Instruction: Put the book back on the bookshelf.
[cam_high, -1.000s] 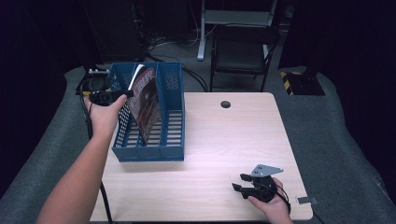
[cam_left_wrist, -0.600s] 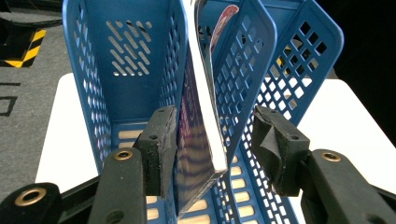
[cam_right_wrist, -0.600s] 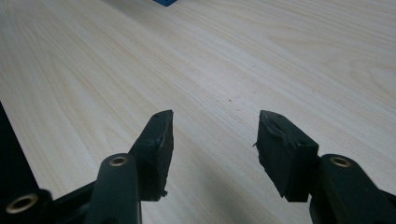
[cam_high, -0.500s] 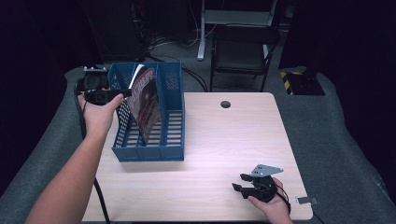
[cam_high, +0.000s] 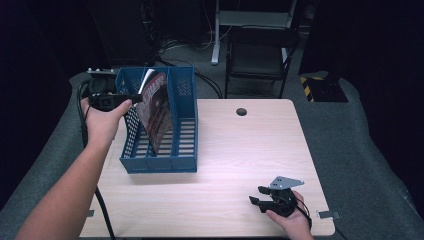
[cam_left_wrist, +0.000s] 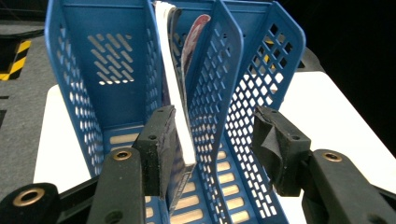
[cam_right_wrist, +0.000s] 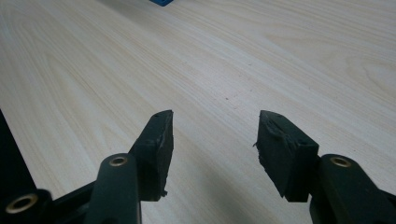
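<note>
Right gripper (cam_high: 261, 199) at near bench (cam_high: 240, 150) edge, jaws wide, empty. Farther off, left gripper (cam_left_wrist: 210, 140), jaws apart astride the magazine (cam_left_wrist: 173, 88) (not pressing). Leaning in the rack's (cam_high: 182, 125) middle slot: light, floppy, glossy, likely slippery. Best pinched near the spine at the top.

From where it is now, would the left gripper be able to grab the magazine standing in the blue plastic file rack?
Probably yes. The left gripper sits open right at the blue plastic file rack, and the magazine leans up between its jaws. The perforated divider beside it also stands between them and could be caught too.
</note>
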